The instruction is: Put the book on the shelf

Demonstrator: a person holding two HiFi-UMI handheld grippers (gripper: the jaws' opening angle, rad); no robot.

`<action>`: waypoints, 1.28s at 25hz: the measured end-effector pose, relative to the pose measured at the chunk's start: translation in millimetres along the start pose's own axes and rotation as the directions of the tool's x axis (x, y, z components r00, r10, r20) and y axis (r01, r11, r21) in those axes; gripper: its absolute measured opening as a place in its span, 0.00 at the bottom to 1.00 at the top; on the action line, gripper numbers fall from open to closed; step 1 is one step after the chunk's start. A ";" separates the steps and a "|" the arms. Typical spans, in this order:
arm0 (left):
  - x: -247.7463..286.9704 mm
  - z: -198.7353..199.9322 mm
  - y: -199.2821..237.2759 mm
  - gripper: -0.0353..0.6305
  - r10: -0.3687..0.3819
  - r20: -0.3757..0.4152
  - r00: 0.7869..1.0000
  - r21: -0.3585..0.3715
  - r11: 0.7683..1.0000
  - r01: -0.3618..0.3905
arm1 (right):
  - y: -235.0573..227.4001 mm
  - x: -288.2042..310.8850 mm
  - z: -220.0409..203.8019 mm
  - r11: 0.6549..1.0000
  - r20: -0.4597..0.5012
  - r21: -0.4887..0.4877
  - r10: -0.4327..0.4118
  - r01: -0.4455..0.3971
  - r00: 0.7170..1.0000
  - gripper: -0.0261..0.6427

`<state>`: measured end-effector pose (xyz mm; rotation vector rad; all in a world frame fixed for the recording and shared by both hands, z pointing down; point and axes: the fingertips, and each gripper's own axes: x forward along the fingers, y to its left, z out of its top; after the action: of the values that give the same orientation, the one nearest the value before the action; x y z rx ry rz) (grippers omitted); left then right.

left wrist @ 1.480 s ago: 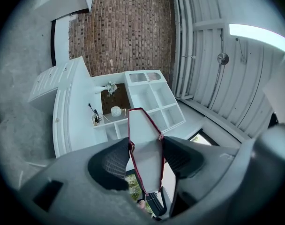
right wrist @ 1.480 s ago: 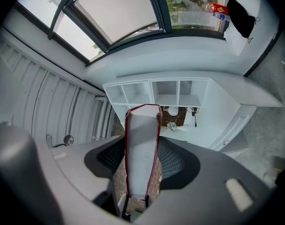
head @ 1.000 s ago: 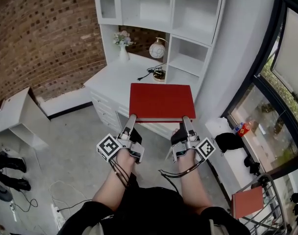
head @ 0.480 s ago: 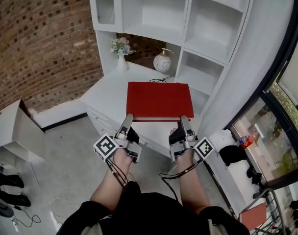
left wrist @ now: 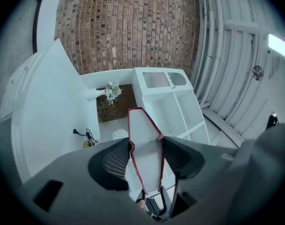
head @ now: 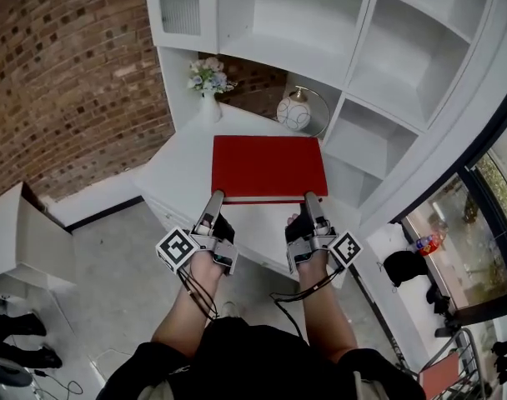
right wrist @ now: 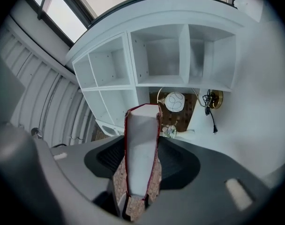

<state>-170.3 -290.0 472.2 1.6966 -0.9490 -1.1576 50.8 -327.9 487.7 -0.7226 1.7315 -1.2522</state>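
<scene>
A large red book (head: 268, 167) lies flat in the air above the white desk (head: 183, 161), held by its near edge at both corners. My left gripper (head: 213, 198) is shut on the book's near left corner, my right gripper (head: 312, 198) on its near right corner. In the left gripper view the book's white page edge (left wrist: 145, 144) with red covers stands between the black pads. The right gripper view shows the same page edge (right wrist: 141, 149) clamped between its jaws. The white shelf unit (head: 387, 65) with open compartments rises just beyond the book.
On the desk stand a white vase of flowers (head: 208, 86), a round white lamp (head: 293, 112) and a black cable (right wrist: 209, 108). A brick wall (head: 62, 73) is on the left, a white cabinet (head: 20, 240) on the floor at lower left, a window (head: 487, 215) at right.
Both grippers have carried the red book forward towards the desk and shelf unit. The shelves now fill more of the head view and the window side has slid off to the right.
</scene>
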 end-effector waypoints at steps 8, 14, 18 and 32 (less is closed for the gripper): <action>50.5 52.4 18.4 0.39 -0.007 -0.042 0.999 -0.019 1.000 0.006 | -9.5 63.3 -7.5 1.000 0.030 -0.018 -0.007 0.008 1.000 0.39; 74.3 71.3 26.8 0.39 -0.025 -0.049 0.998 -0.040 0.999 0.024 | -10.2 93.5 -5.2 0.999 0.027 -0.048 0.004 -0.003 1.000 0.39; 85.7 80.8 33.1 0.39 -0.027 -0.052 0.998 -0.031 0.999 0.025 | -11.6 110.1 -3.8 0.999 0.025 -0.052 0.011 -0.010 1.000 0.39; 129.7 108.6 8.5 0.39 -0.113 -0.050 0.992 -0.015 0.994 0.113 | 13.0 152.5 4.4 0.990 0.015 -0.107 0.093 -0.091 0.996 0.39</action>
<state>-237.9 -435.5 417.8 1.7811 -0.8224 -1.1856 -15.9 -452.3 428.5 -0.7056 1.8051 -1.0937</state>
